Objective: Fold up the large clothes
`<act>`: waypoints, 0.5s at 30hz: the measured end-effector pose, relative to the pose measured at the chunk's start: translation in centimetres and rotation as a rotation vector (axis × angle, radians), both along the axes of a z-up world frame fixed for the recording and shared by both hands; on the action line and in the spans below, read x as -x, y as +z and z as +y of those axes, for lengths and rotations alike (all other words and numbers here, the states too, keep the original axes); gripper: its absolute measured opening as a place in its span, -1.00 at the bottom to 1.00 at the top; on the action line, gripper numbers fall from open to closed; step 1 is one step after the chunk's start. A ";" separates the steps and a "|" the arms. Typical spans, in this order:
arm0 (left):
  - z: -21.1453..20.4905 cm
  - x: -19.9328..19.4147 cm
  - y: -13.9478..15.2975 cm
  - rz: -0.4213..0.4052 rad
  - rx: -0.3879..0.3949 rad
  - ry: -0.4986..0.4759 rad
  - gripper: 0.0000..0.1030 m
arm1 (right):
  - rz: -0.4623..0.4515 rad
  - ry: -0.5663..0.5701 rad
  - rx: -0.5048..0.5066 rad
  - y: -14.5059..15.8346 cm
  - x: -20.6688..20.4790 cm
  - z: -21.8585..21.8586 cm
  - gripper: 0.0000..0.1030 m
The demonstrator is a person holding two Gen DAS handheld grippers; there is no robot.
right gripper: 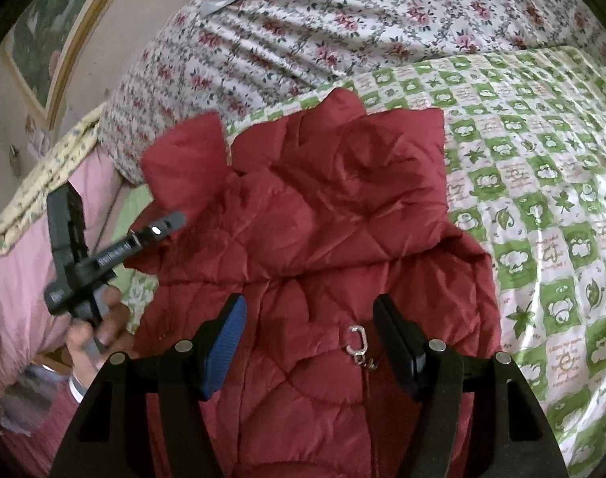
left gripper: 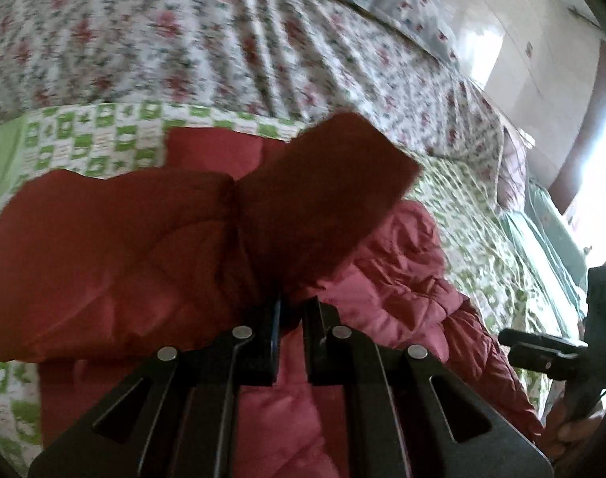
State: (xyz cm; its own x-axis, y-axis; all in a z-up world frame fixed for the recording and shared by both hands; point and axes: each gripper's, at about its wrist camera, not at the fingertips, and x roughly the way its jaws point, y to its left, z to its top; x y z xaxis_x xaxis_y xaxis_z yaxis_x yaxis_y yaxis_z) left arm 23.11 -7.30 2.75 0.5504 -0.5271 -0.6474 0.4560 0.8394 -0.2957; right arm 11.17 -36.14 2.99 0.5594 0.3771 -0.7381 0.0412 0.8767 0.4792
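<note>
A red quilted jacket (right gripper: 334,215) lies on the green checked bedspread (right gripper: 542,183), its metal zipper pull (right gripper: 358,342) showing. My left gripper (left gripper: 291,310) is shut on a fold of the jacket (left gripper: 143,247) and holds it lifted off the bed; its sleeve cuff (left gripper: 342,175) sticks up beyond. The left gripper also shows at the left of the right wrist view (right gripper: 103,255). My right gripper (right gripper: 308,342) is open and empty, low over the jacket's front, one finger on each side of the zipper. It shows at the right edge of the left wrist view (left gripper: 542,350).
A floral quilt (right gripper: 342,28) is heaped along the far side of the bed. A pink blanket (right gripper: 20,279) lies at the left edge. A framed picture (right gripper: 63,40) hangs on the wall. A white wardrobe (left gripper: 522,40) stands beyond the bed.
</note>
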 end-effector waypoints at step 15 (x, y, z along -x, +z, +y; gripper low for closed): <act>-8.1 0.8 -4.7 0.079 -0.057 -0.097 -0.87 | 0.011 -0.104 -0.221 -1.7 -3.7 -3.8 0.45</act>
State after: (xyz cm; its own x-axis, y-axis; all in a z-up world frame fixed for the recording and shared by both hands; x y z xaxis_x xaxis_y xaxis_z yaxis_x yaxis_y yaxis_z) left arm 22.27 -15.35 -1.91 0.4448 -0.5367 -0.7170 0.5135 0.8087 -0.2868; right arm 14.87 -39.99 1.27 0.5959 0.4711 -0.6504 0.1324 0.7412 0.6581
